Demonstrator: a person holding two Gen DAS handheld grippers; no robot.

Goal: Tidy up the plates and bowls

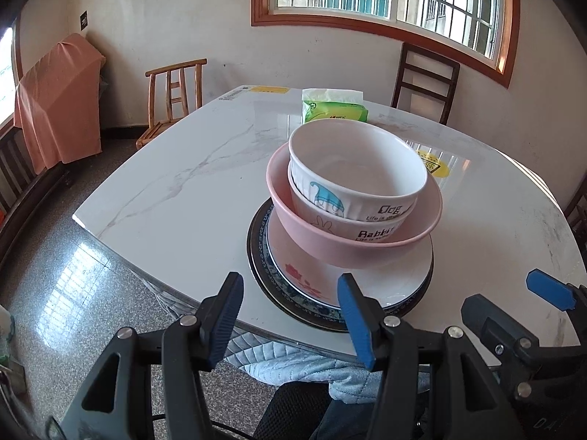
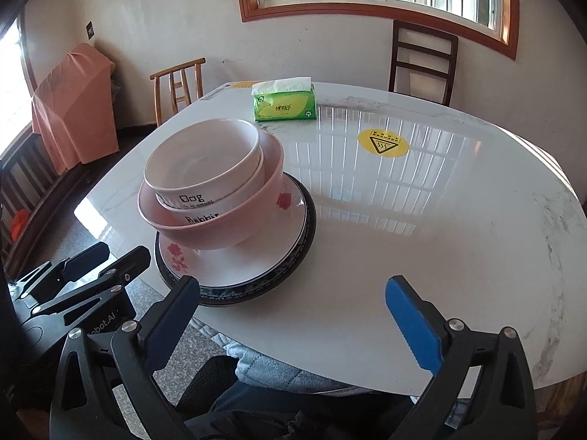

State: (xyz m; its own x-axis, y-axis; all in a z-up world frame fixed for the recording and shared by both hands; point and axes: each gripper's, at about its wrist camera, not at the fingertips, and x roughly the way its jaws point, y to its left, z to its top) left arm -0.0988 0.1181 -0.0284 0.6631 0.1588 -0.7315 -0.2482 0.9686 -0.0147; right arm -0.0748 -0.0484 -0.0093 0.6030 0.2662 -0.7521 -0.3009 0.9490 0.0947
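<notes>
One stack stands near the front edge of the marble table (image 1: 176,187). A dark-rimmed plate (image 1: 257,245) is at the bottom, with a white flowered plate (image 1: 385,280) on it. Above sit a pink bowl (image 1: 330,255), a white "Rabbit" bowl (image 1: 330,224) and a white "Dog" bowl (image 1: 352,157) on top. My left gripper (image 1: 290,282) hangs open just in front of the stack, nothing between its fingers. In the right wrist view the stack (image 2: 220,231) is left of my right gripper (image 2: 293,286), which stands wide open and empty over the table edge.
A green tissue pack (image 2: 284,104) lies at the back of the table, and a yellow warning sticker (image 2: 383,142) is stuck to the top. Wooden chairs (image 1: 176,99) (image 1: 425,80) stand behind. A cloth-draped object (image 1: 58,102) is at the left wall.
</notes>
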